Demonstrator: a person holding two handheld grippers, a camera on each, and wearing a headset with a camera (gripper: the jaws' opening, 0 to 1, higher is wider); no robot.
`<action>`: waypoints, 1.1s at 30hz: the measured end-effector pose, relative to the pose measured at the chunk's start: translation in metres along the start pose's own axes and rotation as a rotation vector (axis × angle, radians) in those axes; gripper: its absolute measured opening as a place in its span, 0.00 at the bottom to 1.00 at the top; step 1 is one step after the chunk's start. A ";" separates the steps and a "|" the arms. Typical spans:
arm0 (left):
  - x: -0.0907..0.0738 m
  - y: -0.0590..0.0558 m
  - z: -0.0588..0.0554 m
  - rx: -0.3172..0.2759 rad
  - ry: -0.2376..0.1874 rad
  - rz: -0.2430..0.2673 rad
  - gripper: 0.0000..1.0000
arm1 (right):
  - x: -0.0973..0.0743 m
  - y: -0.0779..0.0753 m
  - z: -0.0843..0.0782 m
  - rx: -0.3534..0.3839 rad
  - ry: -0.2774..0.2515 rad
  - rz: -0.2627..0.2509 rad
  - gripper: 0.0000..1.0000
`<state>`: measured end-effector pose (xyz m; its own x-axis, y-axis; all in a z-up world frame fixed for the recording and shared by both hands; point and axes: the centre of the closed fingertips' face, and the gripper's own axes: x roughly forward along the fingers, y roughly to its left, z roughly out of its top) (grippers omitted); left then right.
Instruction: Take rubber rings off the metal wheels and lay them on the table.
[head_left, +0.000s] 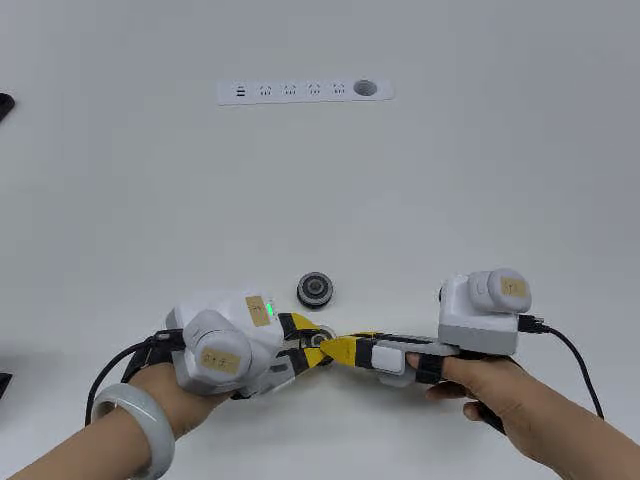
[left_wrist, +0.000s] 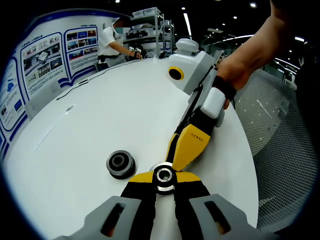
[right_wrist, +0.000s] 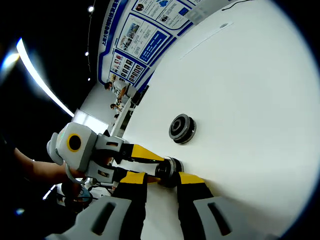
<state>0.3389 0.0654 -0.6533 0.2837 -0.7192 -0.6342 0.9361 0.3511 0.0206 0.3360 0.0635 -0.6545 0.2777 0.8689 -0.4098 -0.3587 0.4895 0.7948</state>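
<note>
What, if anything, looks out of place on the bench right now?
Nothing stands out. The left gripper and right gripper both clamp one wheel at the near side of the table. The second wheel lies flat nearby, its rubber ring on, and the power strip sits straight at the far side.
</note>
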 end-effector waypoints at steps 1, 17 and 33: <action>0.000 0.000 0.000 0.000 0.000 0.000 0.12 | 0.000 0.000 0.000 0.003 0.000 0.001 0.25; 0.000 0.000 0.000 -0.001 -0.003 -0.001 0.12 | -0.002 0.001 -0.003 0.024 -0.010 0.017 0.25; 0.000 0.000 -0.001 0.000 -0.004 -0.002 0.12 | -0.006 -0.004 -0.001 -0.013 -0.006 -0.011 0.13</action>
<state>0.3387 0.0659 -0.6536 0.2830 -0.7222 -0.6311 0.9366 0.3499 0.0195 0.3348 0.0567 -0.6562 0.2872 0.8629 -0.4159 -0.3672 0.5002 0.7842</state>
